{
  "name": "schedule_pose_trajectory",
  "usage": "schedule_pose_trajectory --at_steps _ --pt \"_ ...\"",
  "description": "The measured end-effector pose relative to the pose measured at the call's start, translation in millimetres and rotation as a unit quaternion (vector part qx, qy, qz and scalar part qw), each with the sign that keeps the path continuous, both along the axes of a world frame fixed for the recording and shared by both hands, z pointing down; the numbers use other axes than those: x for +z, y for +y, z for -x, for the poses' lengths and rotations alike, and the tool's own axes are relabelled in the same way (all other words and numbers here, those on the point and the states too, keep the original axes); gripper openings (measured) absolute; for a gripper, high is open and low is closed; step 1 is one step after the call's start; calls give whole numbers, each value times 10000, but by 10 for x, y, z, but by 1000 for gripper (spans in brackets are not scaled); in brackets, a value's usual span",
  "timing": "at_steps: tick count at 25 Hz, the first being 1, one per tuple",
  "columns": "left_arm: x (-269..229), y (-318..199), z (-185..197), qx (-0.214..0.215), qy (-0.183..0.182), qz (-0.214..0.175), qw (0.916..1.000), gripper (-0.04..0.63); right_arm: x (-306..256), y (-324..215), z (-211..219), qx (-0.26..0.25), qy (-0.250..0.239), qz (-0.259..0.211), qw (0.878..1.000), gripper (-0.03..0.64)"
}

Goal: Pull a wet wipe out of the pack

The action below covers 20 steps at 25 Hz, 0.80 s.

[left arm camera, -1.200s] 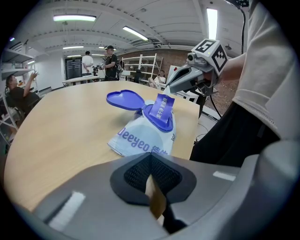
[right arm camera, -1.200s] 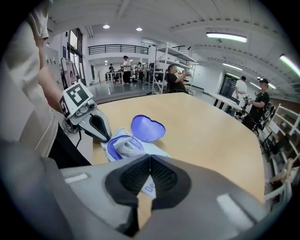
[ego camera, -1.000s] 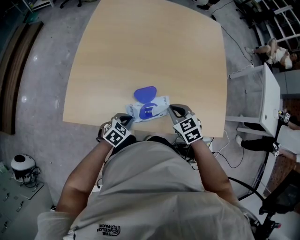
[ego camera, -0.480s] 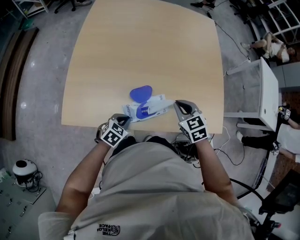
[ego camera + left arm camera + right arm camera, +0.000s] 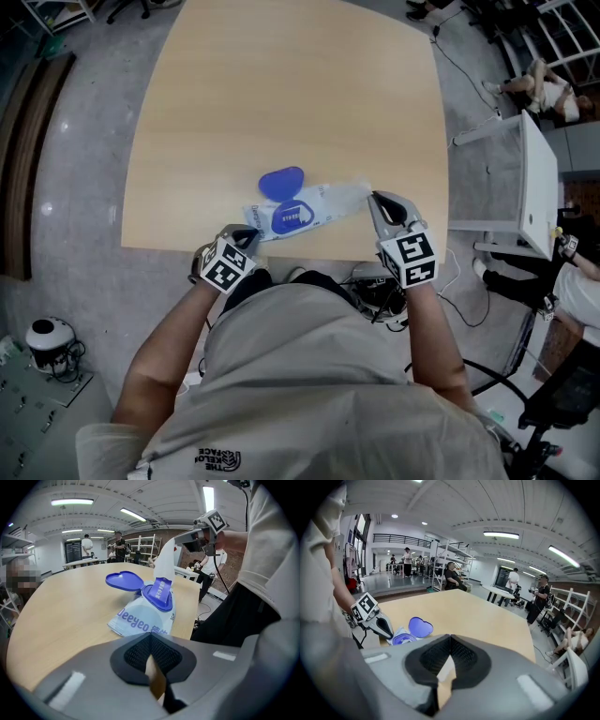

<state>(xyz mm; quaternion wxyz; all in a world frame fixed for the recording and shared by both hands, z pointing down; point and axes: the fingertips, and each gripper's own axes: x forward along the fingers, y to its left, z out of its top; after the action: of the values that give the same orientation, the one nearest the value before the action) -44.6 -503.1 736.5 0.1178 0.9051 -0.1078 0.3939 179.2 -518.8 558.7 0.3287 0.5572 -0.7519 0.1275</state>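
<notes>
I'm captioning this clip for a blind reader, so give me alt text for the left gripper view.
A white wipe stretches up from a pack lying on a wooden table, its blue lid flipped open, to the right gripper pinching it at upper right. The left gripper, shut, fills the foreground; people stand far behind.

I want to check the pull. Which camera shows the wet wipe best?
Left gripper view: the wet wipe rises from the pack to the right gripper. Head view shows a faint strip; right gripper view, only a pinched end.
</notes>
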Motion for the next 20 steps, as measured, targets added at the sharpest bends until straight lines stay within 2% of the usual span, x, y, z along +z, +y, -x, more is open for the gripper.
schedule_pose_trajectory --at_steps 7,11,13,15,20 --pt "19 -1 15 26 15 -56 10000 6 -337 60 -10 -32 12 -313 9995 2" --pt "53 -30 -2 -59 111 133 9998 6 -463 128 -2 -109 -112 -445 9989 2" --pt "29 -70 7 -231 237 152 9993 6 -515 190 5 -152 -197 -532 9983 2" --pt "-71 -77 28 -496 386 12 9980 6 -570 290 12 -234 -257 -615 9975 2" --pt "-588 118 20 -969 907 -318 9906 6 -772 608 23 -527 -369 -848 9943 3"
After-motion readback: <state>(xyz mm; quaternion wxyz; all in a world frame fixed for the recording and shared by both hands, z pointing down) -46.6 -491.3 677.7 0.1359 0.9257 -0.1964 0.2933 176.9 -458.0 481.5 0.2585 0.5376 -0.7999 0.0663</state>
